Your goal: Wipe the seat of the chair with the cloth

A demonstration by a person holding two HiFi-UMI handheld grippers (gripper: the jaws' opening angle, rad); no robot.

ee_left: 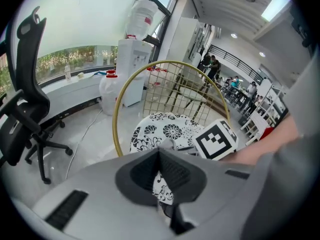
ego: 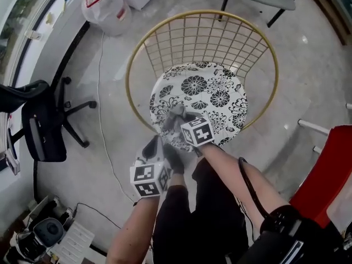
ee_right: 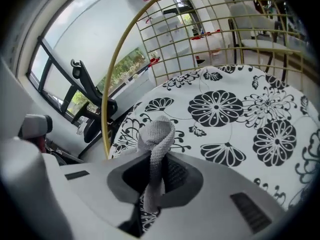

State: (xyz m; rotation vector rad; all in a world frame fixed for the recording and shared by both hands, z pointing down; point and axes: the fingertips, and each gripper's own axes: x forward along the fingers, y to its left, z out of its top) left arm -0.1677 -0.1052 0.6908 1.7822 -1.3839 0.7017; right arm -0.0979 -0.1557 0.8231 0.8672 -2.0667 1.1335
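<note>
Left gripper (ego: 153, 147): jaws pressed together, nothing between them, just off the seat's near edge. Right gripper (ego: 179, 121): jaws pinching the grey cloth (ee_right: 158, 134) over the near-left part of the floral seat (ego: 220, 98). Chair back (ego: 203, 34): gold wire.

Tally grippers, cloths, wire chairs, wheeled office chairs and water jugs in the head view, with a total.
Grippers: 2, left gripper and right gripper
Cloth: 1
Wire chair: 1
Office chair: 1
Water jug: 1
Total: 6
</note>
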